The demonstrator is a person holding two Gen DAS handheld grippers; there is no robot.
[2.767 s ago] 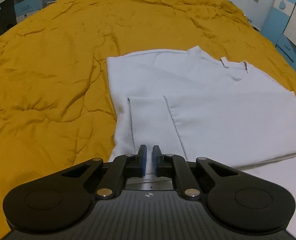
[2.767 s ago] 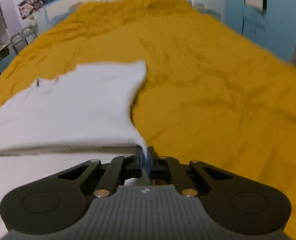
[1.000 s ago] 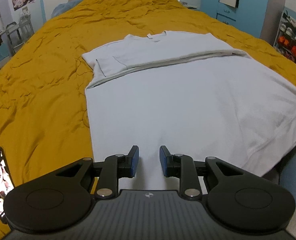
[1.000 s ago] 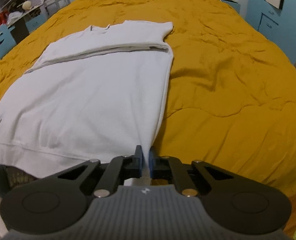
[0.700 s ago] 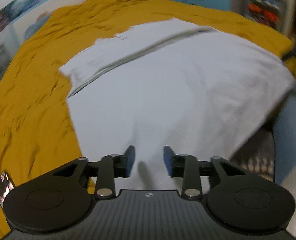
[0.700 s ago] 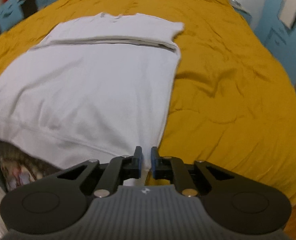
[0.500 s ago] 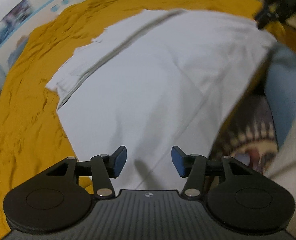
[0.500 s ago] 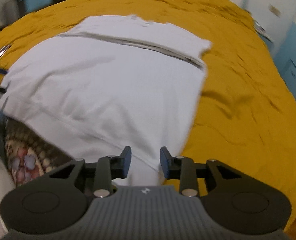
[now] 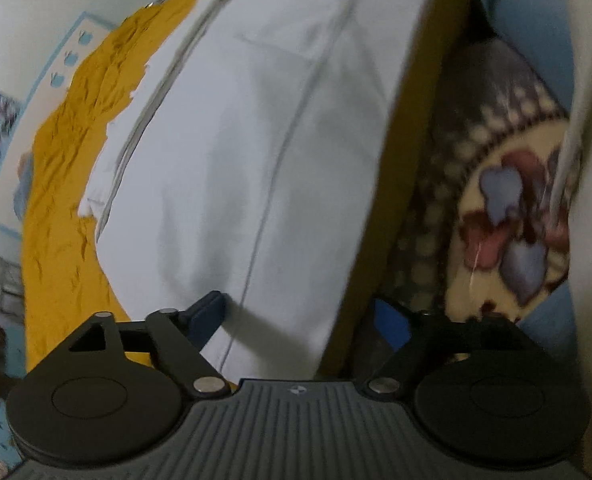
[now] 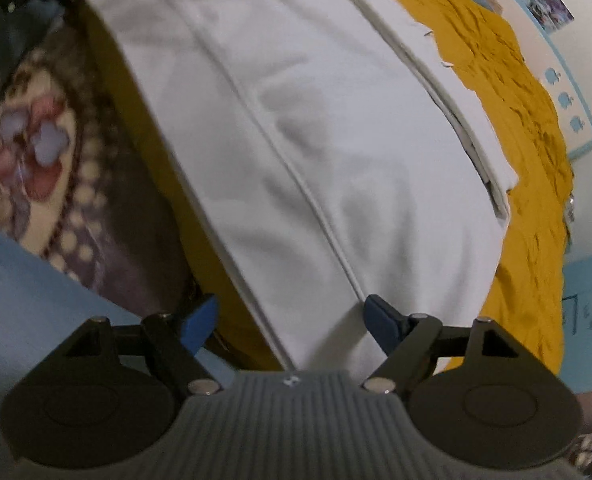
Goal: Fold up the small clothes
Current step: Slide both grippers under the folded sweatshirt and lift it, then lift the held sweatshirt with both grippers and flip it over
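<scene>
We are at a bed covered by a mustard-yellow quilt [image 9: 64,184], with pale walls and blue trim behind it.

From the left wrist view, the white garment [image 9: 256,152] lies flat on the quilt, its hem seam running away from us and its far end already folded over on itself. The left hand-held gripper [image 9: 300,320] tilts down over the near hem, jaws opening and now wide; the hem edge sits between the blue pads [image 9: 206,316], but neither pad presses on it. To the right, past the bed edge, hangs a patterned blanket [image 9: 496,208], close to the right-hand pad.

From the right wrist view, the same garment [image 10: 336,140] stretches up and away, its long side edge running toward the folded end. The right hand-held gripper [image 10: 292,320] straddles the near hem corner, jaws likewise opening wide, with cloth between them ungripped. The patterned blanket [image 10: 36,152] lies to the left below the bed edge.

We judge the next grasp turns on this near hem: each hand-held gripper sits at its own corner, equally close.
</scene>
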